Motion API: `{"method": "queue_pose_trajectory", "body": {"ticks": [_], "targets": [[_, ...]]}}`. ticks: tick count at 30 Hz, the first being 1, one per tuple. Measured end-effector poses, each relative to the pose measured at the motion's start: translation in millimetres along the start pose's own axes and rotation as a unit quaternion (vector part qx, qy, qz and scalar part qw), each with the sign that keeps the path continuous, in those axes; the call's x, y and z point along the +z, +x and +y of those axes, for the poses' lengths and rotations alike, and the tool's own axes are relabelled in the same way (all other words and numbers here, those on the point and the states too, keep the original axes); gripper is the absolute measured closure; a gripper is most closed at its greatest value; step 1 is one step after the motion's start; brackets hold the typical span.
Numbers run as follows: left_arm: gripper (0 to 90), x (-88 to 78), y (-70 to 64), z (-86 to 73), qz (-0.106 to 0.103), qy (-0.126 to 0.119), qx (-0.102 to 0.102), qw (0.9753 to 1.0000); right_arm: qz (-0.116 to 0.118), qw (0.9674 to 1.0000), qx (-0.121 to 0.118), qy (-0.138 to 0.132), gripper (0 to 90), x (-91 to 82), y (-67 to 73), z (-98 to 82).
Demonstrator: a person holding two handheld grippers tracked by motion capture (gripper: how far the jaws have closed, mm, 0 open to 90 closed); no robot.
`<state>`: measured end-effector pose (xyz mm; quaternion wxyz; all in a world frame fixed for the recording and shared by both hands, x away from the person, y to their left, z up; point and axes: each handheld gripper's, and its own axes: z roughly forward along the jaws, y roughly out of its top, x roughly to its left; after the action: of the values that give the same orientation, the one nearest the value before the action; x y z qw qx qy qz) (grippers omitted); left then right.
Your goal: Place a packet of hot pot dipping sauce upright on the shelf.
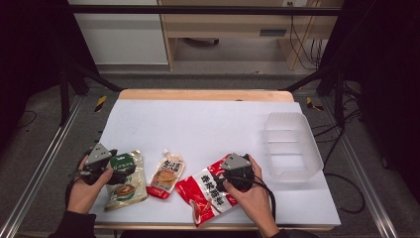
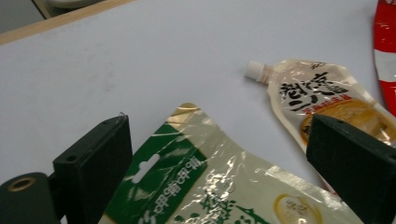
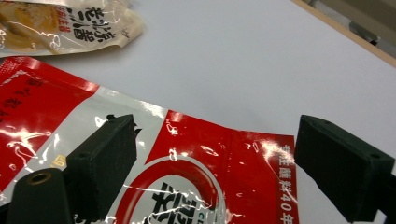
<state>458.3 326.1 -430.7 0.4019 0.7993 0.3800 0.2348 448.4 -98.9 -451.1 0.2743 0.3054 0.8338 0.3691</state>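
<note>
A: How many things are on the white surface (image 1: 208,124)?

B: I count 3 pouches and 1 clear plastic tray (image 1: 291,145). The pouches lie in a row along my near edge: 1 green-and-gold pouch (image 1: 126,179) at the left, 1 beige spouted pouch (image 1: 167,174) in the middle with its white cap pointing away from me, and 1 red-and-white pouch (image 1: 208,194) at the right. The tray sits apart from them at the far right of the surface.

A: And your left gripper (image 1: 115,168)?

B: I hold it low over the top end of the green-and-gold pouch (image 2: 219,182). In the left gripper view its 2 jaws stand wide apart with the green header and hang hole between them, and the pads do not press on the foil. It is released, grasping nothing.

A: The right gripper (image 1: 229,173)?

B: It hovers over the upper end of the red-and-white pouch (image 3: 201,177). In the right gripper view the 2 jaws are spread wide with the pouch's printed face lying flat between them. Nothing is pinched; this 1 is released as well. The beige spouted pouch (image 3: 65,28) lies just beyond.
</note>
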Motion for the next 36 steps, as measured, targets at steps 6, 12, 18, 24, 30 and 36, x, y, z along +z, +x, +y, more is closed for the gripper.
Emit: {"method": "queue_pose_trajectory", "body": {"ticks": [6,12,18,24,30,36], "targets": [[6.6,-9.9,11.7,-3.9,0.009,-0.009,0.001,0.9999,-0.008,0.9999,-0.004,-0.014,13.6,-3.1,-1.2,-1.1],[6.4,-21.9,30.6,-12.2,0.030,-0.012,-0.001,0.9995,-0.022,0.9994,-0.006,-0.028,15.0,-10.1,-2.9,-3.9],[7.4,-24.0,46.2,-24.0,0.037,0.002,-0.009,0.9993,-0.029,0.9990,0.000,-0.035,14.2,-18.2,-6.0,-7.2],[9.8,-12.4,54.2,-33.9,0.032,0.034,-0.017,0.9988,-0.023,0.9995,0.005,-0.019,13.0,-13.1,-8.1,-9.9],[12.2,-4.1,62.0,-38.4,0.031,0.051,-0.014,0.9981,-0.020,0.9998,0.000,-0.009,12.1,-10.1,-6.4,-10.6],[13.0,7.9,66.4,-42.5,0.012,0.069,-0.010,0.9975,-0.016,0.9999,-0.001,0.000,11.6,-6.9,-5.7,-10.5]]}}
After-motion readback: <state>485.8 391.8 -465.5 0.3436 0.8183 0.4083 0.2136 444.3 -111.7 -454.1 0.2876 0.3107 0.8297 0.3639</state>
